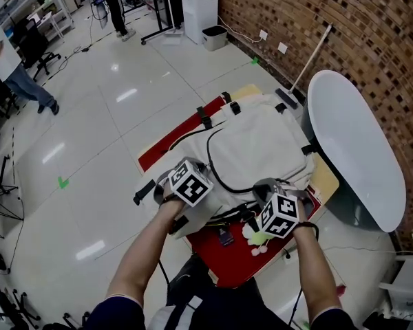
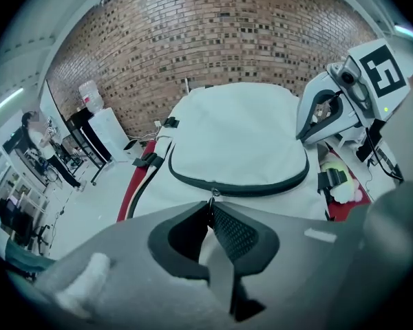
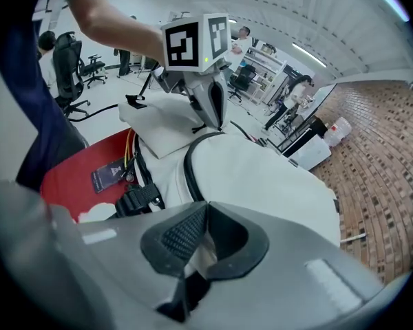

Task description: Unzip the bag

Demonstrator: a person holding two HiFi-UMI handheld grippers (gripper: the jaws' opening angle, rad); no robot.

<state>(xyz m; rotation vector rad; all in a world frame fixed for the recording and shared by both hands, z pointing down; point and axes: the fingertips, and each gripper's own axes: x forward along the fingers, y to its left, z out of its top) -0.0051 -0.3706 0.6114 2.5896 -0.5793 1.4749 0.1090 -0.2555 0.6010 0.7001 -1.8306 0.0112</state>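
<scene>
A white backpack (image 1: 261, 143) lies flat on a red mat (image 1: 230, 256), with a dark zipper track (image 1: 217, 174) curving round its front panel. My left gripper (image 1: 205, 166) is at the bag's near left side. In the left gripper view its jaws (image 2: 210, 205) are shut on the metal zipper pull (image 2: 211, 196), which sits on the closed zipper track (image 2: 241, 188). At the near right corner of the bag is my right gripper (image 1: 265, 190). Seen in the right gripper view, this gripper (image 3: 205, 208) is shut, with white bag fabric pinched between the pads.
A white oval table (image 1: 358, 150) stands to the right against a brick wall (image 1: 372, 40). A black tag (image 1: 225, 237) and a yellow-white soft toy (image 1: 258, 239) lie on the mat near me. A person (image 1: 17, 74) stands far left on the glossy floor.
</scene>
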